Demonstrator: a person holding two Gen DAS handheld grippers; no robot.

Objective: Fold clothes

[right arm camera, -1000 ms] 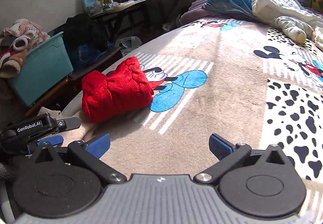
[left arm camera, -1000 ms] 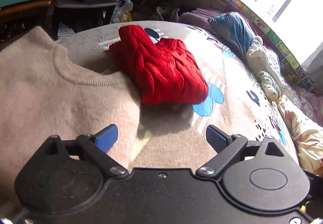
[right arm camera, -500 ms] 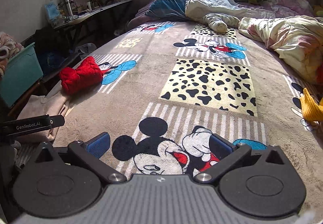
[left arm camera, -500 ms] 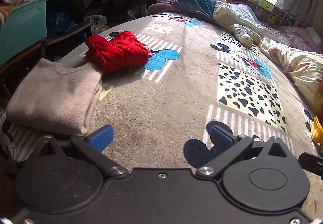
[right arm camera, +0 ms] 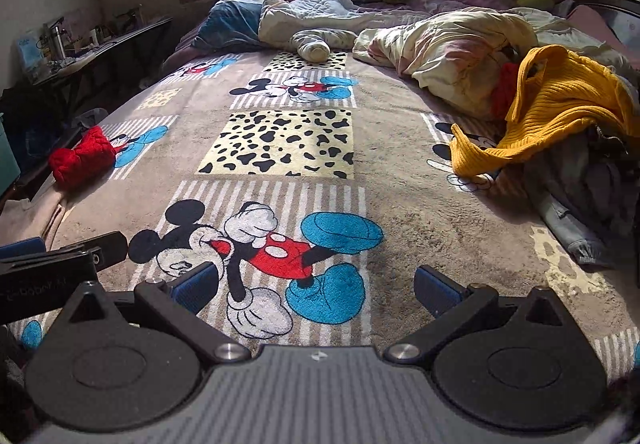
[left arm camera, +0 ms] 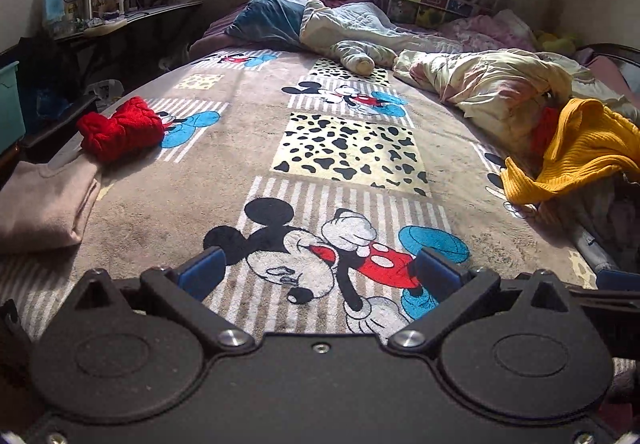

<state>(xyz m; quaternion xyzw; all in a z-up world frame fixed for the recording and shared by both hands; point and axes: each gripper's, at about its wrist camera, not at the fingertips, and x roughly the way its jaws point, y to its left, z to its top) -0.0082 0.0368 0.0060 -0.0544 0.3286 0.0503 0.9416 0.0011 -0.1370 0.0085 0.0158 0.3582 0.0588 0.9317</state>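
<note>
Blue-padded jaws on both the left gripper and right gripper stand wide apart, holding nothing, above the blanket. Next piece is likely the yellow sweater, heaped at 2 o'clock: take it by two edges and lift clear. Grey clothes lie under it and may snag. Folded beige sweater and red sweater sit at 10 o'clock.
</note>
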